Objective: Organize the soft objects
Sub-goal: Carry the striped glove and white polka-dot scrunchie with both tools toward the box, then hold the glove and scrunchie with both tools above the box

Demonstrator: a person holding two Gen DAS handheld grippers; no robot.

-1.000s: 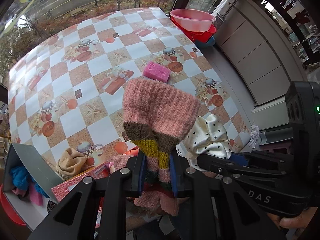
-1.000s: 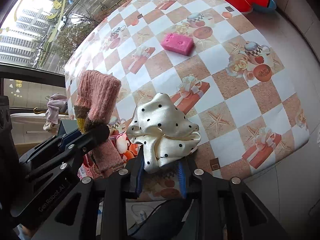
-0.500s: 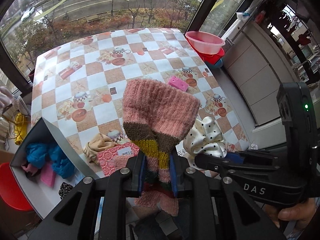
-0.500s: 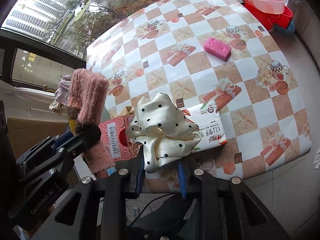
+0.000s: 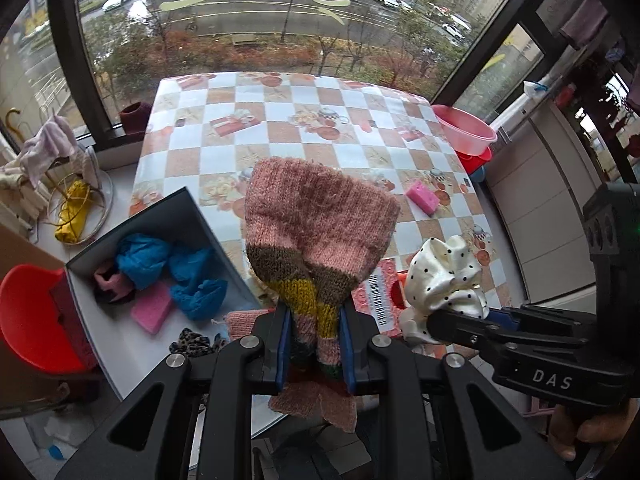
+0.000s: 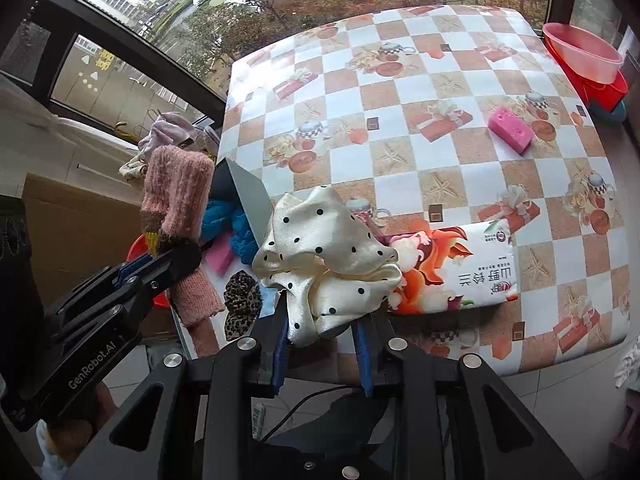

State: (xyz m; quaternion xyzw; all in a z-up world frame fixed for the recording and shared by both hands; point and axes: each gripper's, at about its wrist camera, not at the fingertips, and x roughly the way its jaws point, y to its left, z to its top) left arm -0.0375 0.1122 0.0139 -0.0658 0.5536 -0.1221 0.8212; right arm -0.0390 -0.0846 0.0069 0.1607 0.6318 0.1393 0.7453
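Note:
My left gripper (image 5: 314, 344) is shut on a pink knitted sock (image 5: 316, 236) with brown and yellow stripes, held high above the table's near edge. The sock also shows in the right wrist view (image 6: 176, 196). My right gripper (image 6: 320, 344) is shut on a cream polka-dot scrunchie (image 6: 324, 256), seen in the left wrist view (image 5: 444, 284) beside the sock. A grey open box (image 5: 160, 216) at the near left holds blue cloths (image 5: 176, 268), a pink sponge (image 5: 152, 312) and a leopard scrunchie (image 5: 192, 340).
The checkered table (image 5: 304, 136) carries a pink sponge (image 5: 422, 196) at the right and a tissue pack (image 6: 456, 268) near the front edge. Pink and red basins (image 5: 464, 132) stand off the table's right side. A red chair (image 5: 28, 312) is left of the box.
Both grippers have risen and pulled back from the table with the sock and scrunchie still held. The box and the table's far edge have come into view.

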